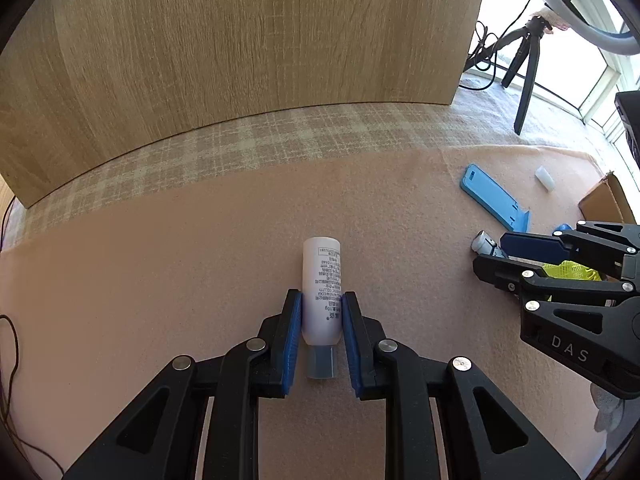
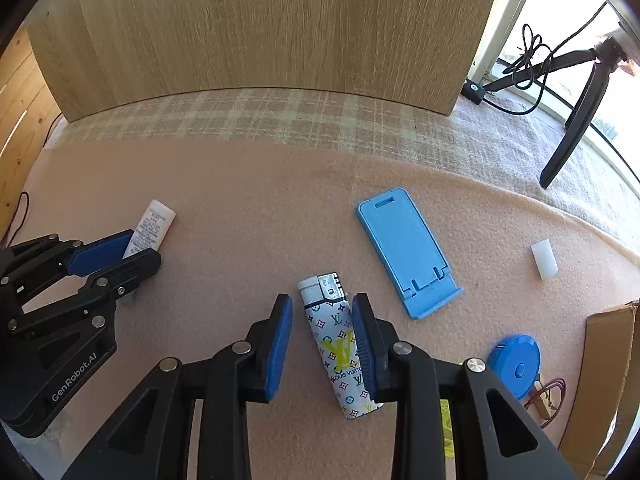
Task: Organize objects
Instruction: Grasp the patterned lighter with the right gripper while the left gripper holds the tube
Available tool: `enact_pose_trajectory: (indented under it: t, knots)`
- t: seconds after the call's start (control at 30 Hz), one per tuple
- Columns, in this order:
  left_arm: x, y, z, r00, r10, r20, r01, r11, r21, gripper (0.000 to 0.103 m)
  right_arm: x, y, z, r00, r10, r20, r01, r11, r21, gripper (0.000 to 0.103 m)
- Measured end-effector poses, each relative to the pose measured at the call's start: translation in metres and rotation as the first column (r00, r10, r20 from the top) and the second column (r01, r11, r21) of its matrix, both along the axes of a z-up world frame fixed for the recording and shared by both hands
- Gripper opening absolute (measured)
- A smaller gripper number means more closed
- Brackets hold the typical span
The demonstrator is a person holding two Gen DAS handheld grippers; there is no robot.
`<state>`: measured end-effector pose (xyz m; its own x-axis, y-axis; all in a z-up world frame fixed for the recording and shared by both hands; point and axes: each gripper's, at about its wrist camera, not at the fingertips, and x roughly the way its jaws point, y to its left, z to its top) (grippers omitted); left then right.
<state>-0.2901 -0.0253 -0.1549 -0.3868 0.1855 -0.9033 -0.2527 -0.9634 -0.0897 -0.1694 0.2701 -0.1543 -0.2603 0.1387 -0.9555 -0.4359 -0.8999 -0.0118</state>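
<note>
Right wrist view: fingers [image 2: 322,326] loosely straddle lighter [image 2: 340,344], phone stand [image 2: 404,248] beside; left fingers [image 1: 321,314] clench tube [image 1: 322,280].

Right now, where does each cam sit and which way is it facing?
Left wrist: on the left tool, looking steeply down at the pink mat; its pads clamp a white tube; the right tool shows at right.
Right wrist: on the right tool, looking steeply down; a patterned lighter lies between its pads; the left tool shows at left.
Shared: tube, lighter, blue phone stand, wood panel.
</note>
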Motion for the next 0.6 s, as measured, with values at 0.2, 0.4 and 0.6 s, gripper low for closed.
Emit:
enact_pose_trajectory:
  t: [0.2,0.4,0.6]
  knots:
    - [0.007,-0.005,-0.001,1.0,0.01,0.001,-0.01,1.0,0.009,0.022,0.001,0.002,-0.006,0.999,0.008,0.039,-0.007,1.0,-0.031,0.028]
    - [0.025,-0.012,-0.002,1.0,0.021,0.006,-0.021,0.999,0.031,0.021,0.013,-0.012,-0.007,0.999,0.04,0.03,-0.037,0.997,-0.074,0.023]
    - [0.056,-0.01,-0.002,1.0,0.022,0.011,-0.022,0.999,0.043,0.021,0.033,-0.028,-0.007,0.998,0.07,0.001,-0.07,0.991,-0.113,0.022]
